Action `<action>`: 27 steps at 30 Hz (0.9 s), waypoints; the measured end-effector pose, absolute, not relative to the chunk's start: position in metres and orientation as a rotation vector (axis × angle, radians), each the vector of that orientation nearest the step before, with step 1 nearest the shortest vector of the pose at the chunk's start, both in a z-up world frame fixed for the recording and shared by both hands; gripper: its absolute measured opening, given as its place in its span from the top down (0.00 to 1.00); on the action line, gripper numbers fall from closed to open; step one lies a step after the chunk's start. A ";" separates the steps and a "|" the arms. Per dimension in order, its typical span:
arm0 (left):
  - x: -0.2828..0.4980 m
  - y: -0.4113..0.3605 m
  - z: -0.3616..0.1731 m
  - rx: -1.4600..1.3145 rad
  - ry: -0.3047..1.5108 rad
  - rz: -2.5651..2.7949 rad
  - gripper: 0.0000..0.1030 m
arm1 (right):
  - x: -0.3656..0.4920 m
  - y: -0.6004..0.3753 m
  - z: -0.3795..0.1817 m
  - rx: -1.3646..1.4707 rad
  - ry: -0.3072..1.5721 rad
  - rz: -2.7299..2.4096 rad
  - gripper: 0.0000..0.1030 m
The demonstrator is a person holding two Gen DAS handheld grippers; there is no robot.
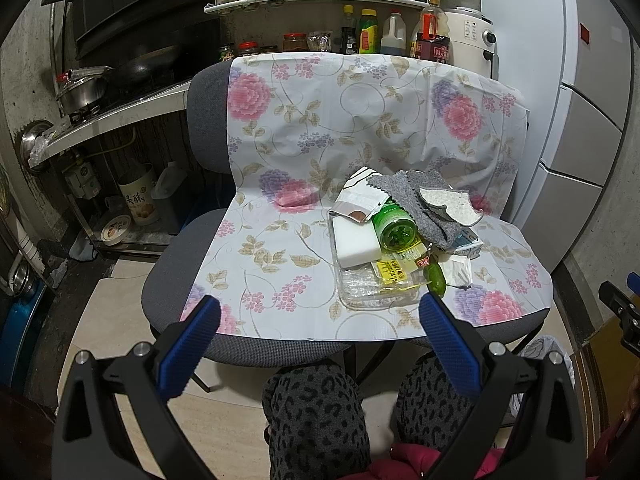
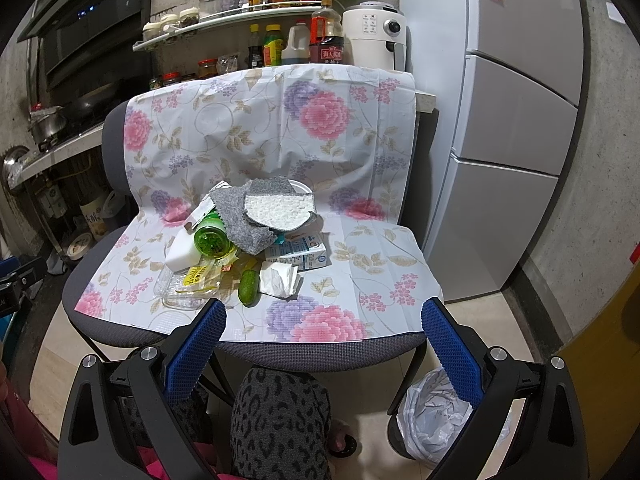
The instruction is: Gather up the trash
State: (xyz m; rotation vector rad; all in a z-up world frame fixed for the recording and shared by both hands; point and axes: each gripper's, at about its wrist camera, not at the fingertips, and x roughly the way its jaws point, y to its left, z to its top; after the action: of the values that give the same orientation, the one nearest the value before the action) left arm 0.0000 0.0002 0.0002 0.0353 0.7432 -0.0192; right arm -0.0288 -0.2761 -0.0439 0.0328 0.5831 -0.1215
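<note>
Kitchen setting: a grey fridge stands at the right, and a worktop with a wok and pots runs along the left. Shelves behind carry sauce bottles and jars; their labels are too small to read. A white appliance stands on the worktop beside the bottles.

A grey office chair faces the cameras, draped with a floral plastic sheet. The trash sits in a heap on the seat. A clear plastic tray holds yellow wrappers with print not legible, and a white foam block rests partly on it. A green bottle lies on its side against the block. A grey cloth and a white-faced pad top the heap. A blue-and-white carton lies underneath, its text unreadable. A crumpled tissue and a small green fruit lie at the front edge of the heap.

A bin lined with a white bag stands on the floor at the chair's right front.

The left claw hangs before the seat edge, jaws wide apart, holding nothing. The right claw is likewise spread and empty.
</note>
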 end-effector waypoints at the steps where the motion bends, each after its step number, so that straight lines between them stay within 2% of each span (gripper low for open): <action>1: 0.000 0.000 0.000 0.035 0.744 -0.019 0.06 | -0.029 -0.276 -0.044 0.033 0.583 -0.121 0.06; 27: 0.015 -0.002 -0.006 0.021 0.768 -0.006 0.06 | -0.019 -0.279 -0.050 0.026 0.607 -0.126 0.06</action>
State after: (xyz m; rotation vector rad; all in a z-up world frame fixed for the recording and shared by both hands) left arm 0.0152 -0.0015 -0.0062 0.0213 0.7677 -0.0058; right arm -0.0186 -0.2789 -0.0500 0.0261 0.6072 -0.1260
